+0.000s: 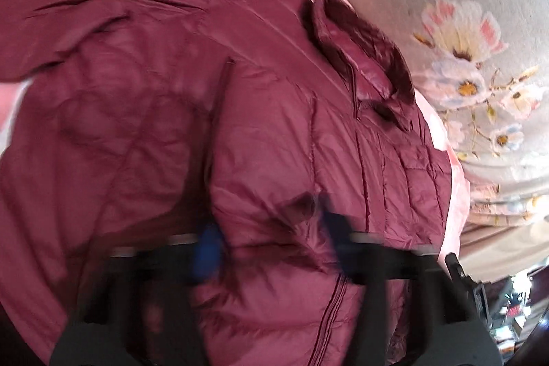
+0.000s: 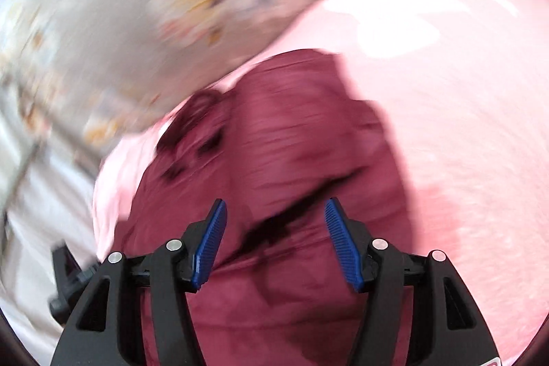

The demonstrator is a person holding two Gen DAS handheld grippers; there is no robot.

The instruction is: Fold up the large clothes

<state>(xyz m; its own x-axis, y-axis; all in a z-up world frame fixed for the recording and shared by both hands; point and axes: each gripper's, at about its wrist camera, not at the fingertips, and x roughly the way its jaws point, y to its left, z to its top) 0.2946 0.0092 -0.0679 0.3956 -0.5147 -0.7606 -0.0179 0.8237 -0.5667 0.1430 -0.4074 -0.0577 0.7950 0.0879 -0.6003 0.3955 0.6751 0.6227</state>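
Ahead of the wide-apart, empty right gripper (image 2: 274, 242) the puffy maroon jacket (image 2: 284, 167) may slip a shallow pinch; left gripper (image 1: 271, 246) blurred, spread apart, apparently empty.

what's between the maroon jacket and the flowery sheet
A pink blanket: in the left wrist view its edge runs between the maroon jacket and the flowery sheet. The right wrist view shows the same, blurred.
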